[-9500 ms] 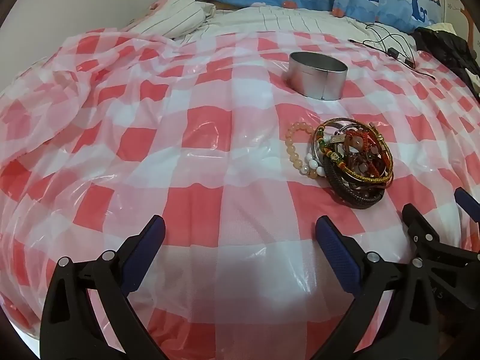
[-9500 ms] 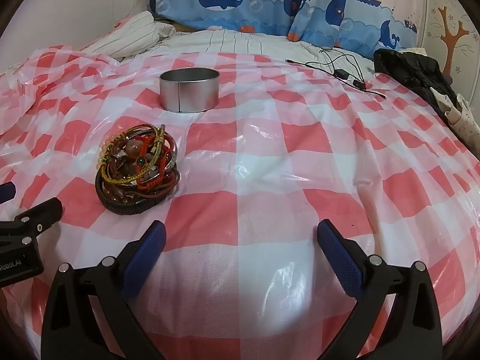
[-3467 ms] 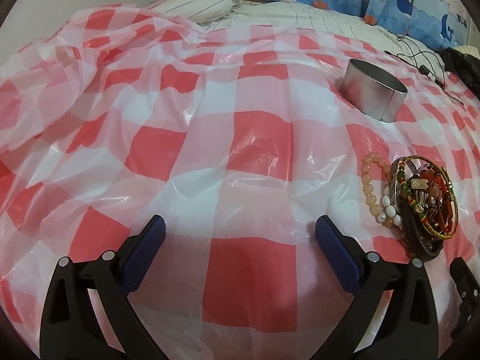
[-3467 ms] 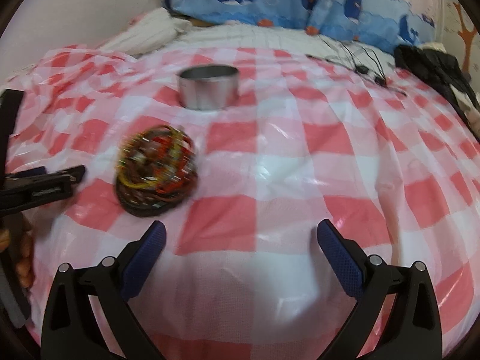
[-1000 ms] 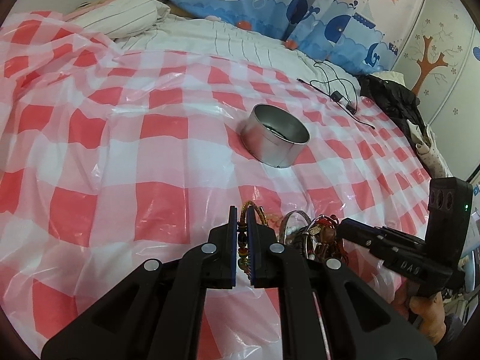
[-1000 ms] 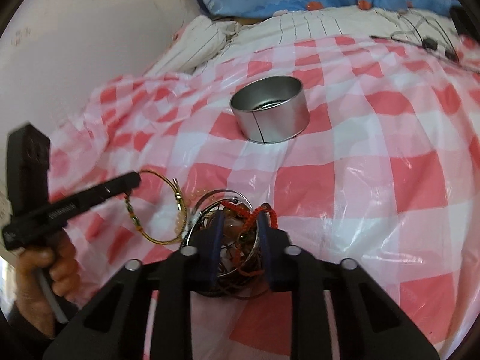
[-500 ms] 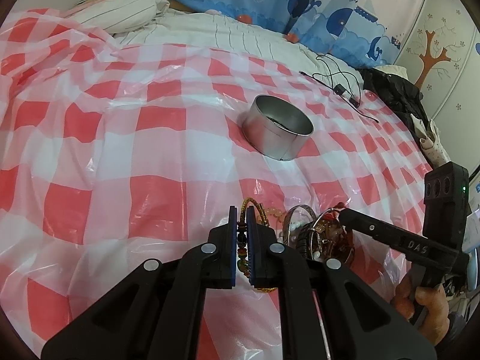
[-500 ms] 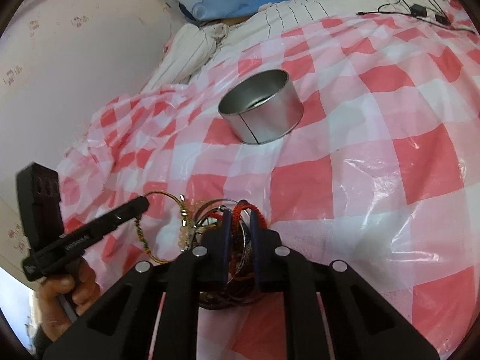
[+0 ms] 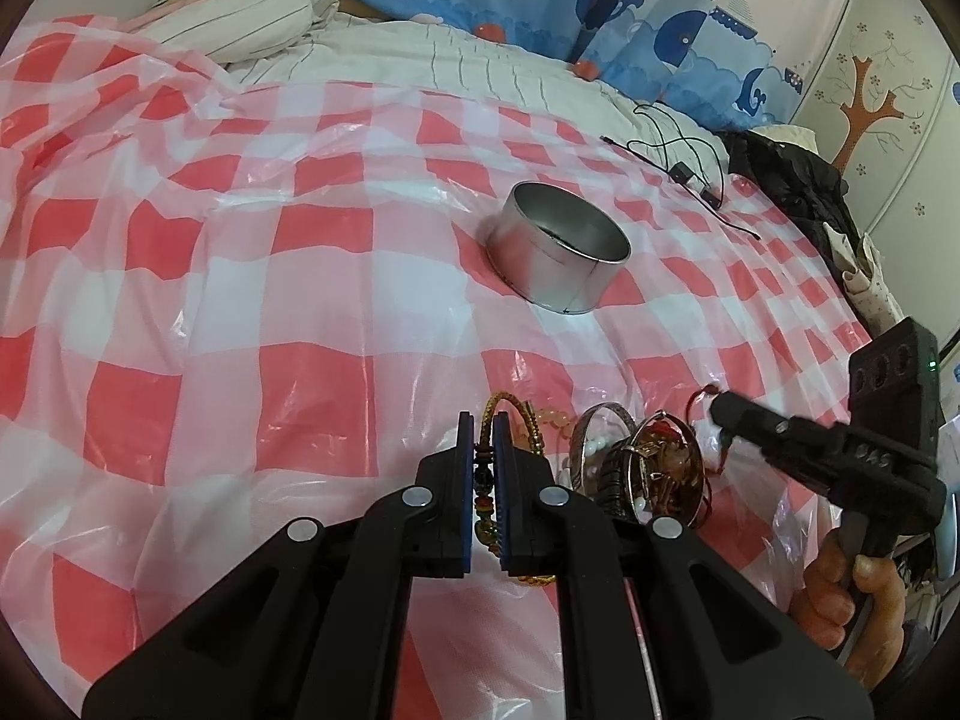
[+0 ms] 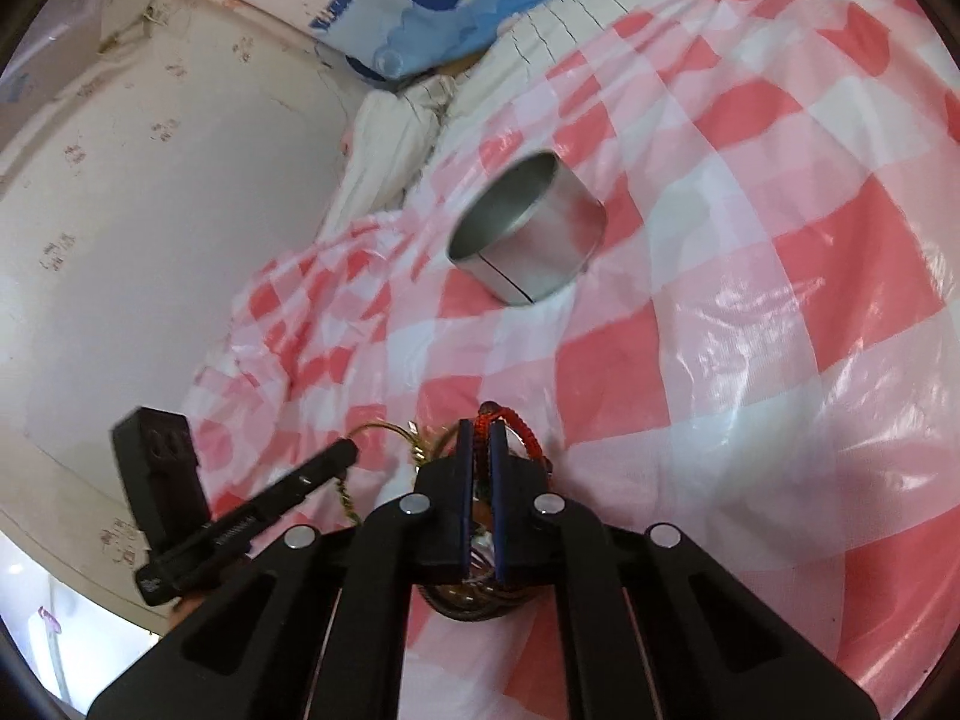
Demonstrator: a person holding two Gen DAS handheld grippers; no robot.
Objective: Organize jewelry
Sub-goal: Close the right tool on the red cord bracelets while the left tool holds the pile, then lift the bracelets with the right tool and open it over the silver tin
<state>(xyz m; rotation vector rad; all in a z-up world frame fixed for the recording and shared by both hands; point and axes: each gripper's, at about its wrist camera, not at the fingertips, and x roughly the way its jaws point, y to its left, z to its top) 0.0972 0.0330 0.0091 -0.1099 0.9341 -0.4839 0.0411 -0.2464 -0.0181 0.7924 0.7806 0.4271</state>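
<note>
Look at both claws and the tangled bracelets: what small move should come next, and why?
Probably ease the two claws apart. The left claw is shut on the gold beaded bracelet; the right claw, which has just been closing, pinches the red cord bracelet. Both strands still join the pile, and the tin looks empty.

Both wrist views close, angled down over checked cloth (image 9: 228, 300); share metal tin (image 9: 558, 258) and jewelry pile (image 9: 648, 468).
</note>
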